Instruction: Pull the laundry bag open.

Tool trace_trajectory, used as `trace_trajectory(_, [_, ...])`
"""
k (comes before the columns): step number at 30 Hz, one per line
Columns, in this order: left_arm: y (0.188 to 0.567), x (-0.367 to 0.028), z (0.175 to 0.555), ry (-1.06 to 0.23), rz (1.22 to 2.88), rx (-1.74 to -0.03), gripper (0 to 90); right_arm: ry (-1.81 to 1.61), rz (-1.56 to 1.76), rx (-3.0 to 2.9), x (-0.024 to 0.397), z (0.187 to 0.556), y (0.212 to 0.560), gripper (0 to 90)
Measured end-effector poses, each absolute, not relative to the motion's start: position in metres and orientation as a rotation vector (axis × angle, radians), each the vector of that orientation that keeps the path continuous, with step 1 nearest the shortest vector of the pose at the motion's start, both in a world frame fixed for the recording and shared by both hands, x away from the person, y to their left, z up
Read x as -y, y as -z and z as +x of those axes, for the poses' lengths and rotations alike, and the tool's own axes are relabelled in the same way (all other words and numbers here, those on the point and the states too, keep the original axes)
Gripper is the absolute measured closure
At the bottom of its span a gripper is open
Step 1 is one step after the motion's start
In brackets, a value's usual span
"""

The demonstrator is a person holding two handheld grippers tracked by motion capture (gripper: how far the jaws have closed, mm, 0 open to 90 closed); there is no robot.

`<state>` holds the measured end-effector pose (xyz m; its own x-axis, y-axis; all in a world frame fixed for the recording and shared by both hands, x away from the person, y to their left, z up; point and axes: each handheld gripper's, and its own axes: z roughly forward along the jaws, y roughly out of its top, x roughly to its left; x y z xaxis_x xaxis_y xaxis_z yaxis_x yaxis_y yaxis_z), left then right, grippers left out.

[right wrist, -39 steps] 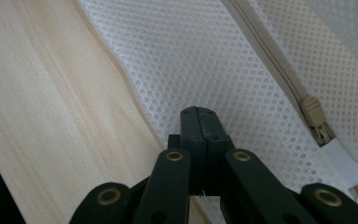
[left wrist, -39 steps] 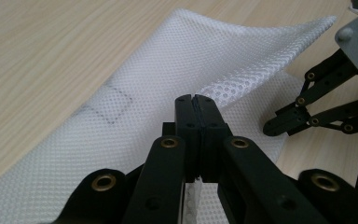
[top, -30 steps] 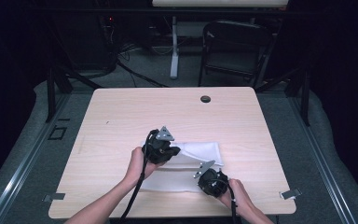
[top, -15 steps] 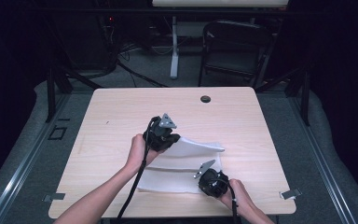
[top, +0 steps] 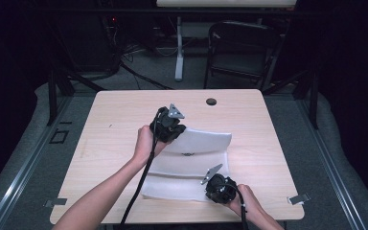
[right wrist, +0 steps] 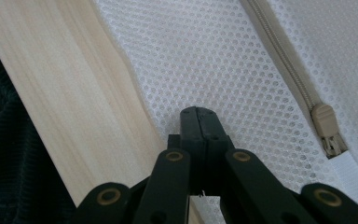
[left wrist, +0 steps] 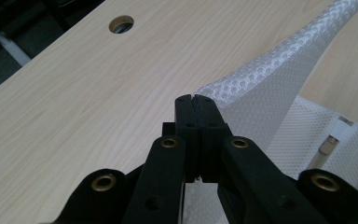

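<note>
The left forearm [top: 106, 191] came in from the bottom edge and ran up and right, bare, to the left hand [top: 145, 143], which wrapped the back of the left gripper [top: 169, 127]. That gripper sat raised, its grey plate [top: 175, 112] on top and its cable [top: 139, 187] trailing back along the arm. In the left gripper view its jaws were pressed together on a fold of white mesh [left wrist: 270, 88], which it held lifted. The right hand [top: 247, 205] entered at the lower right, low and close to the near edge, holding the right gripper [top: 219, 187]. In the right gripper view its jaws were closed on the mesh's edge.
</note>
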<state>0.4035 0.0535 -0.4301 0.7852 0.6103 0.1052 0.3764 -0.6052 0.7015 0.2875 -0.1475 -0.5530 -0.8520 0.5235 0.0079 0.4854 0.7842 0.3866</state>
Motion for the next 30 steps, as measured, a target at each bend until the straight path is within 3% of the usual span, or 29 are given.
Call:
trace_trajectory(16, [0.429, -0.044, 0.435, -0.539, 2.246, -0.798, 89.5, -0.584, 0.828, -2.921, 0.154, 0.286, 0.552, 90.0])
trace_trajectory(30, [0.441, -0.035, 0.471, -0.547, 2.226, -0.894, 89.3, -0.588, 0.831, -2.927, 0.155, 0.286, 0.552, 90.0])
